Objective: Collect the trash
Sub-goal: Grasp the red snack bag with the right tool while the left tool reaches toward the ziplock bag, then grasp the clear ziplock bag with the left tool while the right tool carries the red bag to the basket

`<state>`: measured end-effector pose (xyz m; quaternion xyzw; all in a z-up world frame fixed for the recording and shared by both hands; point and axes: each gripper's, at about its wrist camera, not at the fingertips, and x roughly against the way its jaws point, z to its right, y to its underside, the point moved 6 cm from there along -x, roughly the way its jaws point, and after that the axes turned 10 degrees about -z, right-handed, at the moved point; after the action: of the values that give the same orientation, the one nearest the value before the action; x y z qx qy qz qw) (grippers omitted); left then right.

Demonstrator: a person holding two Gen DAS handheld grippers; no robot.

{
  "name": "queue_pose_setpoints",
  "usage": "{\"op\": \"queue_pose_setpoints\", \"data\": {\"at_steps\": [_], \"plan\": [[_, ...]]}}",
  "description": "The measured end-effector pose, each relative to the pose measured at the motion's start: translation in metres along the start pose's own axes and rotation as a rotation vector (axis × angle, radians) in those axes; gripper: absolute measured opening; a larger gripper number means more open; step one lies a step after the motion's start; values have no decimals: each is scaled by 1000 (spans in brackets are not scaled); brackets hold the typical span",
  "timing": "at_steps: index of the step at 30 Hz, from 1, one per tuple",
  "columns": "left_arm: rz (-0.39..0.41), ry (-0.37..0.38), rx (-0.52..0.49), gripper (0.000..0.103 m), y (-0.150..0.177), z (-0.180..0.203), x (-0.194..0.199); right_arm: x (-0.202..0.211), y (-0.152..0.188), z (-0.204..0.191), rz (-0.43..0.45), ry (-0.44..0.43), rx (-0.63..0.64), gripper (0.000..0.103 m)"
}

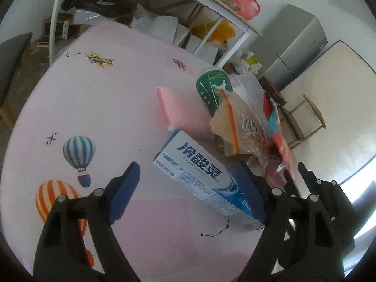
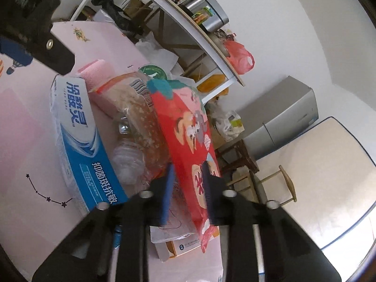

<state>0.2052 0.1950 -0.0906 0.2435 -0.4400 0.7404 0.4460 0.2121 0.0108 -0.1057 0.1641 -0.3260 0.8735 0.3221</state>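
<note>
2 hand-held grippers work a trash pile on a pink counter (image 1: 98, 108).

The right hand-held gripper (image 2: 188, 190) is nearly closed, its pads pinching the lower edge of a red bag (image 2: 188, 127). The left hand-held gripper (image 1: 188, 178) is wide open and holds nothing; a blue box (image 1: 199, 176) lies between its pads. To lift the bag cleanly, grip deeper before pulling. Ahead of the left one stands a green cup (image 1: 212, 87); contents hidden. No bin shows.
</note>
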Motion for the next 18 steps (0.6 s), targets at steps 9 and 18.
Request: {"op": "queue_pose_setpoints", "data": {"at_steps": [9,18], "plan": [[35,61,-66,74,-11,23,4,6,0,14,21,-96,-80,6],[23,62,-132,74,-13,43,-1,-6,16,59,26,-103,-180,69]]}}
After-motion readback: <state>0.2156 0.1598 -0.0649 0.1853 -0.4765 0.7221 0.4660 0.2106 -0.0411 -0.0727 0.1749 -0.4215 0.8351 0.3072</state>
